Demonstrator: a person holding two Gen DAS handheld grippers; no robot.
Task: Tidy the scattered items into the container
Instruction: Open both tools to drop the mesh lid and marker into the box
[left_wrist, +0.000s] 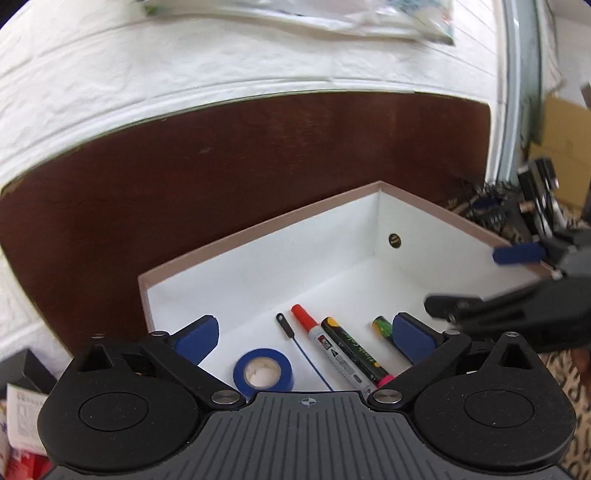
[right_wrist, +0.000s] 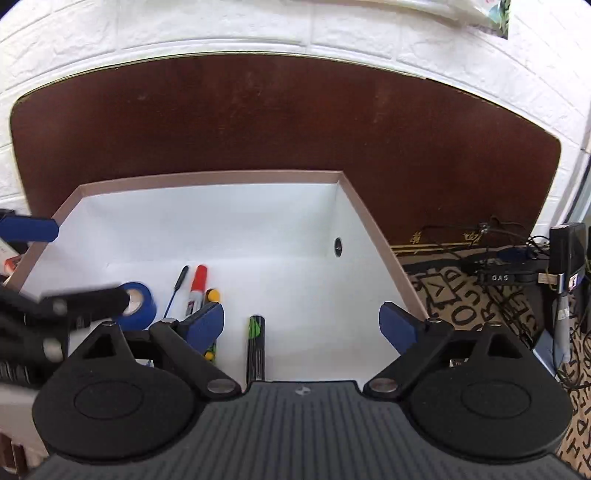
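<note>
A white box with a pinkish rim (left_wrist: 258, 229) (right_wrist: 221, 177) lies below both grippers. On its floor are a blue tape roll (left_wrist: 263, 373) (right_wrist: 142, 299), a thin blue tool with a black handle (left_wrist: 295, 343) (right_wrist: 177, 288), a red-capped marker (left_wrist: 317, 339) (right_wrist: 198, 284), a black marker (left_wrist: 354, 350) (right_wrist: 212, 295) and a green-and-black pen (left_wrist: 382, 325) (right_wrist: 256, 347). My left gripper (left_wrist: 304, 332) (right_wrist: 55, 266) hangs open over the box's left part, holding nothing. To its right, my right gripper (right_wrist: 302, 325) (left_wrist: 480, 280) is also open and empty.
A dark brown board (right_wrist: 295, 122) stands behind the box against a white brick wall. A lettered mat (right_wrist: 461, 295), cables and a black device (right_wrist: 565, 251) lie to the right. A cardboard box (left_wrist: 565, 129) is far right; small packages (left_wrist: 22, 406) sit at the left.
</note>
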